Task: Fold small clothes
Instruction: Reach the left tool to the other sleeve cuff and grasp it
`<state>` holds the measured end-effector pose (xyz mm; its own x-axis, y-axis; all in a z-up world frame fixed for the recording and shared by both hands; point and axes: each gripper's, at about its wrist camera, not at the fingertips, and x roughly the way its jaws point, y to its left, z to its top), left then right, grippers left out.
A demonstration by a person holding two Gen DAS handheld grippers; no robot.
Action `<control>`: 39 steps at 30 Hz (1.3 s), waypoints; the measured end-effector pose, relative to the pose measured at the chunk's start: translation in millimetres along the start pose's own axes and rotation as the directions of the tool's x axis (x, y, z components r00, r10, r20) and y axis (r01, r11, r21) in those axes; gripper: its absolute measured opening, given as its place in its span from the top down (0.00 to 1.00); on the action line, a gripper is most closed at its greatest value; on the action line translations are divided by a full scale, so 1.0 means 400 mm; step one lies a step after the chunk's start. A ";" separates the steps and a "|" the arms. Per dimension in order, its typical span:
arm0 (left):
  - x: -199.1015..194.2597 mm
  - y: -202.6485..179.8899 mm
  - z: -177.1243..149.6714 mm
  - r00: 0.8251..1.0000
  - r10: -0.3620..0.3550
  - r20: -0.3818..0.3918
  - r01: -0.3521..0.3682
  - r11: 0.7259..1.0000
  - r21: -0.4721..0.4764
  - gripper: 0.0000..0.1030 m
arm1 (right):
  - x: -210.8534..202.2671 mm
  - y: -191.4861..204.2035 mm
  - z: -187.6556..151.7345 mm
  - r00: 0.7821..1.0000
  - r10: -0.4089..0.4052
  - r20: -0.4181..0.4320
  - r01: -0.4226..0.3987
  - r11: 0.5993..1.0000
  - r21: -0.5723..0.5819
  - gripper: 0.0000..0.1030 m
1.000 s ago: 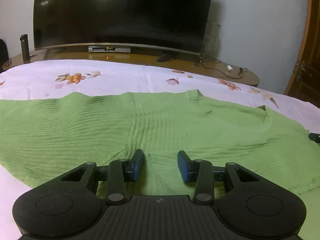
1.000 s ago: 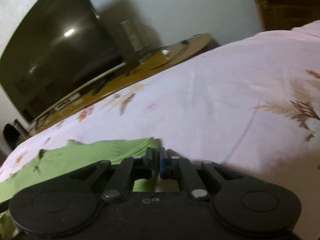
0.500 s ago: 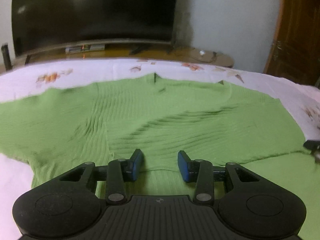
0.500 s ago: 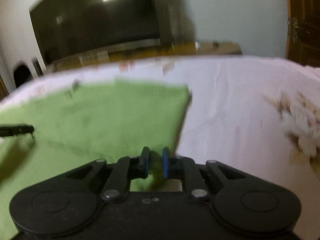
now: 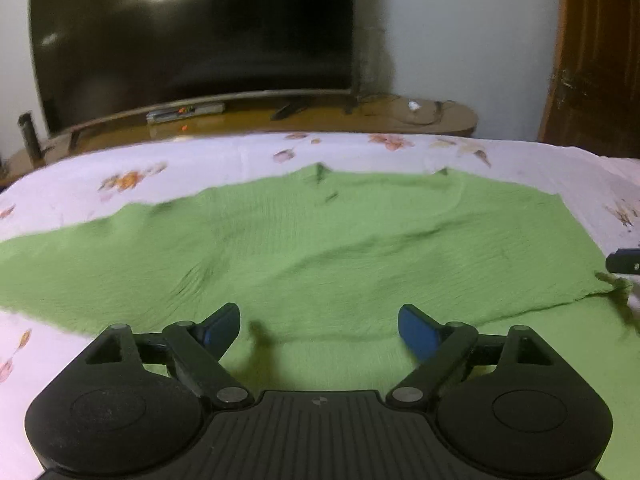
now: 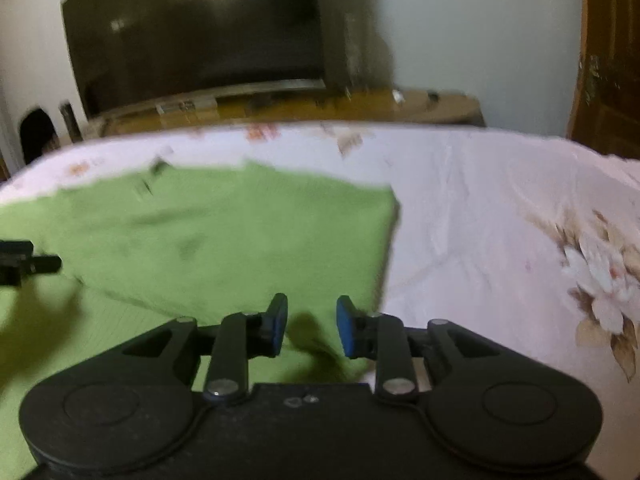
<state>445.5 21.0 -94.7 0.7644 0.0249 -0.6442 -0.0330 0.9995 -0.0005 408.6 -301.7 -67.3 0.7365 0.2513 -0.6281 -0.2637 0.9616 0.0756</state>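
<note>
Jaws on both grippers are standing wider than half a second ago: left gripper (image 5: 319, 326) and right gripper (image 6: 311, 330) are gaping empty over green top (image 5: 320, 240), its folded edge at 12 o'clock.

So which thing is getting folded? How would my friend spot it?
Find the big dark TV, then the bed in front of it with the pale flowered sheet. The green top lies spread on that sheet, the only plain bright green thing there, partly folded over itself.
</note>
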 end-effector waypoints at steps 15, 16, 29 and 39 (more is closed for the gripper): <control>-0.069 0.845 -0.198 0.973 0.212 0.087 -0.067 0.628 -0.775 0.60 | 0.016 0.160 0.026 0.999 0.006 0.040 -0.011 0.993 0.120 0.73; -0.059 0.902 -0.208 0.973 0.209 0.095 -0.049 0.595 -0.802 0.60 | 0.022 0.165 0.026 0.999 -0.017 0.031 0.011 0.986 0.169 0.73; 0.078 1.200 -0.218 0.959 0.099 0.267 0.202 0.426 -0.882 0.65 | -0.002 0.224 0.030 0.972 -0.235 0.024 0.209 0.902 0.377 0.71; 0.116 1.197 -0.183 0.970 0.176 0.167 0.071 0.453 -0.889 0.98 | -0.001 0.193 0.045 0.968 -0.249 0.022 0.222 0.898 0.380 0.69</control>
<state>417.8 499.2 -180.8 0.8435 0.2037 -0.4971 -0.5328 0.4348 -0.7260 398.9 -225.4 -47.3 0.7921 0.0064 -0.6103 0.1637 0.9610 0.2227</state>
